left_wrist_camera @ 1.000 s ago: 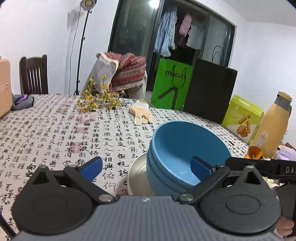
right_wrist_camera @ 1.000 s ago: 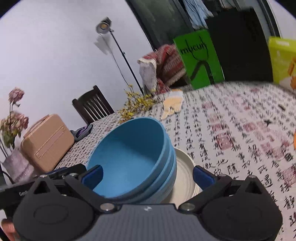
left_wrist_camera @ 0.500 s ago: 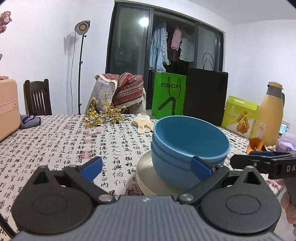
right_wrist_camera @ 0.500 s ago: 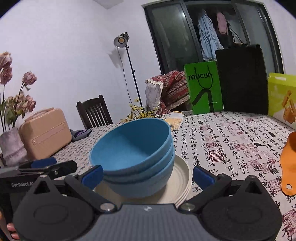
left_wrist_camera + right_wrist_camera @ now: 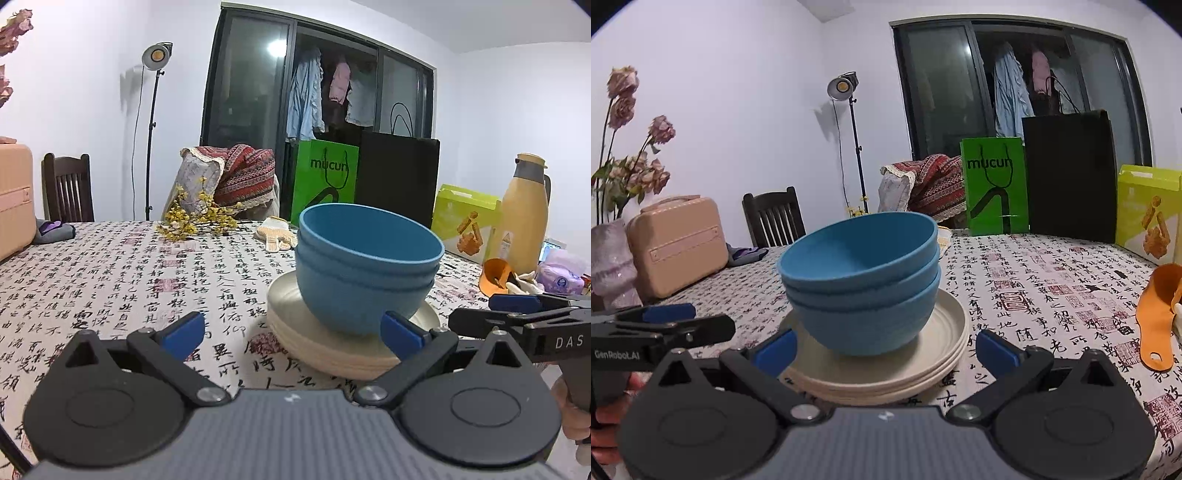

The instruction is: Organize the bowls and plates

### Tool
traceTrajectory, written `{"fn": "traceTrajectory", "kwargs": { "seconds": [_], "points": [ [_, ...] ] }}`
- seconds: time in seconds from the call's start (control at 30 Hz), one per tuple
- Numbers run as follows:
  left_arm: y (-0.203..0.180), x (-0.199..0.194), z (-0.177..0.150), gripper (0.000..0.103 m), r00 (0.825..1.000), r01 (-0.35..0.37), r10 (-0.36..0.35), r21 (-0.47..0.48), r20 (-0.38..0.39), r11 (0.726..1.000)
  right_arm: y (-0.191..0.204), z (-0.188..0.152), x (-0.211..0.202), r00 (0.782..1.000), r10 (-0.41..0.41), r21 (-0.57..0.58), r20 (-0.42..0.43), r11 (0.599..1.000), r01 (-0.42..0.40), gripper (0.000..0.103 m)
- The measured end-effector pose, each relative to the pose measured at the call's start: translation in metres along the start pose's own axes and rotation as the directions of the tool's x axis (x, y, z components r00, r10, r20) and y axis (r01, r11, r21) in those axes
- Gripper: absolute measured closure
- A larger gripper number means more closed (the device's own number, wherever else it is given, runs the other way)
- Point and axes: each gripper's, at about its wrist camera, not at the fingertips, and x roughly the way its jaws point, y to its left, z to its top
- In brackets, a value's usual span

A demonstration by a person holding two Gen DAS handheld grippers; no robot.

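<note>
On the far left of the right wrist view, dried roses in a pale vase [image 5: 611, 258] stand beside a beige case [image 5: 677, 245] on the table [image 5: 1034, 295], which is covered with a cloth printed in black characters. A dark wooden chair [image 5: 774, 218] stands behind the table's far edge, and a lamp on a stand [image 5: 846, 110] rises behind it.

The left gripper [image 5: 291, 330] is held low at the near edge, its blue-padded jaws wide apart and holding nothing. In its own view the stack sits ahead and to the right: the left pad [image 5: 184, 330] is over bare cloth, while the right pad [image 5: 400, 334] appears just in front of the lowest bowl's base and the plates' near rim; contact cannot be judged.

Three nested blue bowls [image 5: 862, 280] stand upright on a pile of cream plates [image 5: 886, 369] near the middle of the table.

The right gripper [image 5: 884, 350] also has its jaws spread wide and empty. In its view the stack lies almost centred between the pads, just beyond them; the left pad [image 5: 775, 349] overlaps the plates' left rim, the right pad [image 5: 995, 350] is just beside the right rim.

Further right, a green bag [image 5: 995, 186] and a black bag [image 5: 1069, 175] stand at the far edge, then a yellow-green box [image 5: 1148, 214]. An orange scoop [image 5: 1156, 317] lies at the right, and a tan flask [image 5: 522, 218] stands behind it.
</note>
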Motion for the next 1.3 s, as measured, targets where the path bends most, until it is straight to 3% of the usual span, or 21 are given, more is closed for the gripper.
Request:
{"fn": "traceTrajectory", "kwargs": {
  "seconds": [0.27,1.3],
  "points": [
    [-0.002,-0.008,-0.022,0.0,1.0,-0.017,0.015,0.07,0.024,0.997,0.001,-0.018,-0.001,0.999,-0.038,-0.006,-0.017,0.999,0.038,0.0],
    [-0.003,-0.01,-0.036,0.0,0.999,-0.011,0.007,0.092,0.047,0.996,-0.005,-0.033,-0.005,0.999,-0.047,0.006,-0.021,0.999,0.047,0.0]
  ]
}}
